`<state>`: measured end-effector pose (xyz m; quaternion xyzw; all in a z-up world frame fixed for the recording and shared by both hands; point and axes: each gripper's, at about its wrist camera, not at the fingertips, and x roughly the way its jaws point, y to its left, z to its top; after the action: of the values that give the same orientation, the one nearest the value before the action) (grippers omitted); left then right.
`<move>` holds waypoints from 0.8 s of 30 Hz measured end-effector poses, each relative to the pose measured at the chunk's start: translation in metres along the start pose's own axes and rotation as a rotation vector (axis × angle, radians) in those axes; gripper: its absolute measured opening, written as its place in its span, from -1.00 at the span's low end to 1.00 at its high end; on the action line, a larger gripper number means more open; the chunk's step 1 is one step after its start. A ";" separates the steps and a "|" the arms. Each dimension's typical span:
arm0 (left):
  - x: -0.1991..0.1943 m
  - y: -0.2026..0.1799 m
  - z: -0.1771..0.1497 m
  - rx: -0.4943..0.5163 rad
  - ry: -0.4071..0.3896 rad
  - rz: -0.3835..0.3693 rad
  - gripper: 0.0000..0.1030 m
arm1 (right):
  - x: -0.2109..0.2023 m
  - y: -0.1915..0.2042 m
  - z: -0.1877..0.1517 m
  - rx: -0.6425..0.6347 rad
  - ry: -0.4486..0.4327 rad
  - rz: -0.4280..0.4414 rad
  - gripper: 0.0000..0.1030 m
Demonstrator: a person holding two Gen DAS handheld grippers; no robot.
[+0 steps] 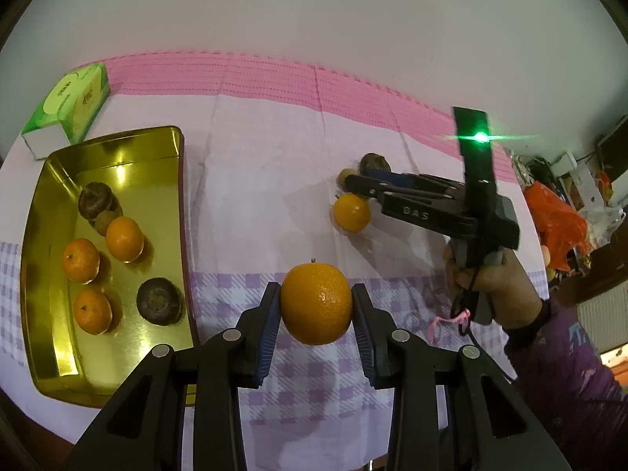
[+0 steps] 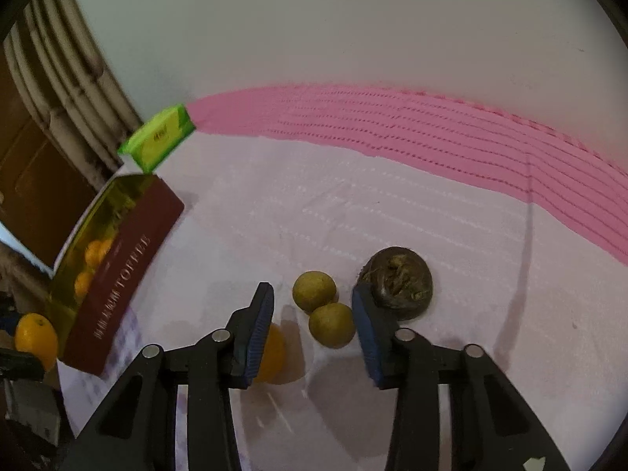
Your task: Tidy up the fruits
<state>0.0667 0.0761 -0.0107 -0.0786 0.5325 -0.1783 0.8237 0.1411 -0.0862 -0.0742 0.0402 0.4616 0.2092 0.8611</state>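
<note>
My left gripper [image 1: 316, 308] is shut on an orange [image 1: 316, 303], held above the checked cloth just right of a golden tin [image 1: 117, 149]. The tin holds several oranges and dark brown fruits. In the right wrist view my right gripper [image 2: 314, 322] stands open over two small yellow-green fruits [image 2: 314, 290]. The nearer one [image 2: 331, 325] lies between the fingers, close to the right pad and well clear of the left. Another orange [image 2: 274, 353] lies partly hidden behind the left finger. A dark brown fruit [image 2: 400, 286] sits just outside the right finger. The left wrist view shows the right gripper [image 1: 350, 184] low over that cluster.
A green tissue box [image 1: 70, 106] stands behind the tin at the table's back left. The tin's red outer wall [image 2: 117, 274] faces the right gripper. A pink-and-lilac cloth [image 1: 274, 137] covers the table. A hand and purple sleeve [image 1: 549, 353] hold the right gripper; clutter lies beyond the right edge.
</note>
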 end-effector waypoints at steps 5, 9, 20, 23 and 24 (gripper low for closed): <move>0.001 0.000 0.002 -0.002 -0.002 -0.003 -0.29 | 0.013 0.003 0.005 -0.068 0.053 -0.022 -0.49; 0.000 0.001 0.002 -0.006 -0.004 -0.003 -0.29 | 0.011 0.008 0.002 -0.103 0.057 -0.072 -0.55; -0.017 0.004 -0.003 -0.029 -0.057 0.022 -0.29 | -0.074 -0.034 -0.080 0.145 -0.122 -0.127 -0.55; -0.024 0.005 -0.007 -0.030 -0.076 0.042 -0.29 | -0.083 -0.052 -0.099 0.218 -0.128 -0.148 -0.55; -0.026 0.005 -0.008 -0.032 -0.080 0.045 -0.29 | -0.084 -0.055 -0.102 0.230 -0.129 -0.153 -0.55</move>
<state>0.0509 0.0911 0.0060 -0.0869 0.5037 -0.1478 0.8467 0.0352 -0.1824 -0.0817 0.1165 0.4278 0.0859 0.8922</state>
